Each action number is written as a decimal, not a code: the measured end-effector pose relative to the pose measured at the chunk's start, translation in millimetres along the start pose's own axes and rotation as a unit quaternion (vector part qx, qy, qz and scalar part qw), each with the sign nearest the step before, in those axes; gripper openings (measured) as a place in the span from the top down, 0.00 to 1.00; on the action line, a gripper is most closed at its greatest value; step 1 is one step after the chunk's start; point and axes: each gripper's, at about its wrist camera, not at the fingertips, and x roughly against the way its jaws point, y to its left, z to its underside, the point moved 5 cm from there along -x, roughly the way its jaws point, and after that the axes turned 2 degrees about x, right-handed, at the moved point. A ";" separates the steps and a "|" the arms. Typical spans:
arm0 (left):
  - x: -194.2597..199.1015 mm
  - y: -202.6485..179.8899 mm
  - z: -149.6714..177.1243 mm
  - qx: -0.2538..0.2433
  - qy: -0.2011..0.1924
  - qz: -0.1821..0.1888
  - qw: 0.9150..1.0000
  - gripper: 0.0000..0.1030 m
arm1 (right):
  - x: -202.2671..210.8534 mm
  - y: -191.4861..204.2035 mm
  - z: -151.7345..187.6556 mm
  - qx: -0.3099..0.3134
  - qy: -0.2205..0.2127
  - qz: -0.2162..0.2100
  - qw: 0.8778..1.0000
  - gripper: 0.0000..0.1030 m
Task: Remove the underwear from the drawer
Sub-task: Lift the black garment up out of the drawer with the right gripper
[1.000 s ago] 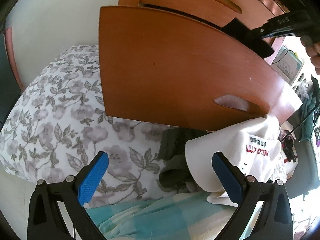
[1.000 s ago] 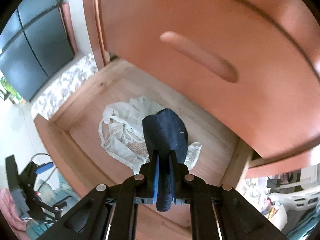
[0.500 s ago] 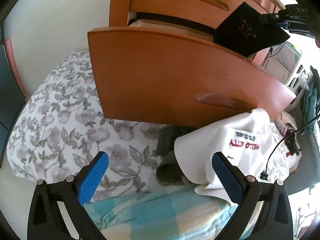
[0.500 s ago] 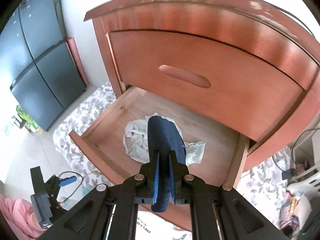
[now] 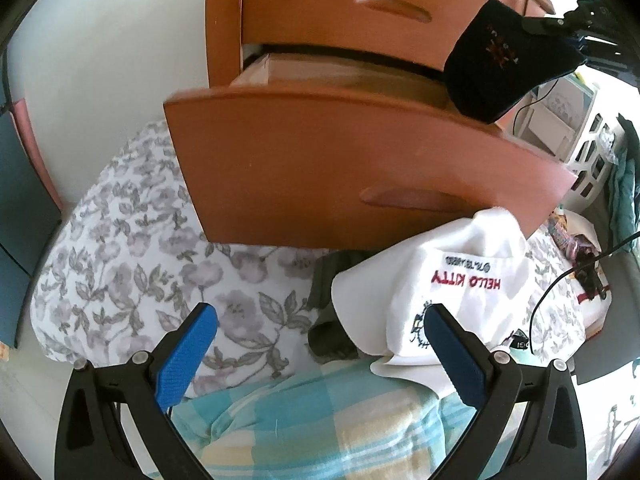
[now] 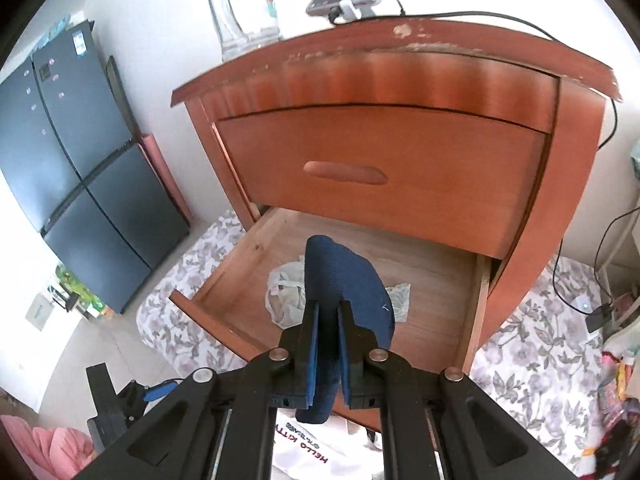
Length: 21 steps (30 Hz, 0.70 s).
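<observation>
Dark blue underwear (image 6: pixel 344 280) is clamped between the right gripper's (image 6: pixel 326 344) nearly closed fingers, above the open drawer (image 6: pixel 476 308). The left gripper (image 5: pixel 320 344) is held wide open, empty, over bedding.

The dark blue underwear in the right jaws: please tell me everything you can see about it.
The dark blue underwear is a soft, finely ribbed knit, navy in the right wrist view and almost black from the left. The right gripper is shut on it, pinching a folded edge; the rest hangs loose in the air, touching only the jaws. It hangs over the open drawer, clear of its floor and of the white lace garment lying there. The left view shows a small reddish mark on it.
</observation>
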 end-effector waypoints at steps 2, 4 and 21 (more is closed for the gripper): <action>0.9 -1.0 0.5 -0.001 0.001 0.001 1.000 0.00 | 6.3 0.1 0.1 -0.003 -0.007 -0.001 1.000 0.91; 1.6 -2.5 1.2 -0.005 0.002 -0.001 1.000 0.00 | 13.1 0.0 0.8 -0.005 -0.014 -0.003 1.000 0.91; 12.4 -11.3 2.4 -0.018 -0.007 0.001 1.000 0.00 | 67.8 3.1 6.3 -0.016 -0.060 -0.010 0.998 0.91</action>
